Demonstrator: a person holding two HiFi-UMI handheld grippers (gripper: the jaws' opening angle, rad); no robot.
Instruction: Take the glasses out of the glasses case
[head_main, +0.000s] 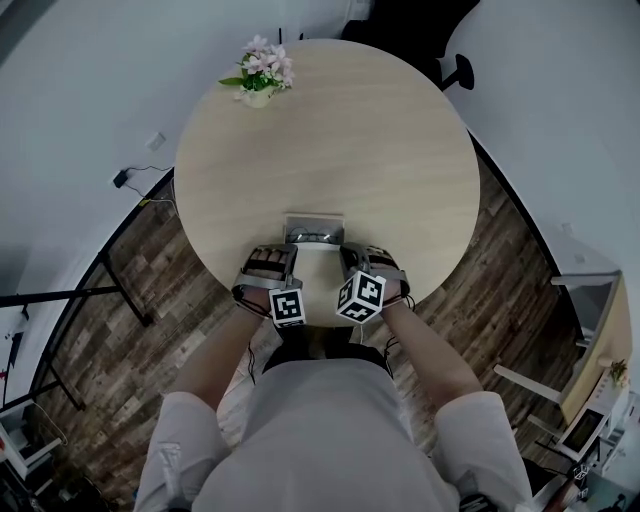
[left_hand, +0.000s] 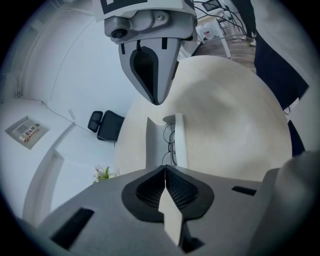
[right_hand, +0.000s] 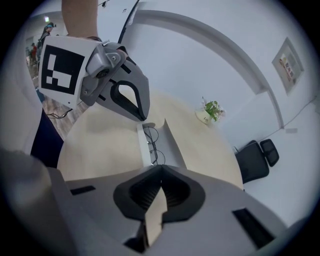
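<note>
Glasses case (head_main: 315, 228), head view: open on round surface (head_main: 400, 150), at the person's edge | left gripper view: left tongs (left_hand: 165, 172) closed together, glasses (left_hand: 170, 142) in case just ahead | right gripper view: right tongs (right_hand: 160, 172) closed together at case's near end

The left forearm (head_main: 218, 362) comes in from 7 o'clock and the right forearm (head_main: 428, 348) from 5 o'clock, both bare below short sleeves. The left gripper (head_main: 273, 251) and the right gripper (head_main: 349, 252) sit close side by side. Both point toward 12 o'clock and tilt downward, with their marker cubes (head_main: 287, 306) facing up toward the head. Each gripper's jaws are closed, tips meeting.
</note>
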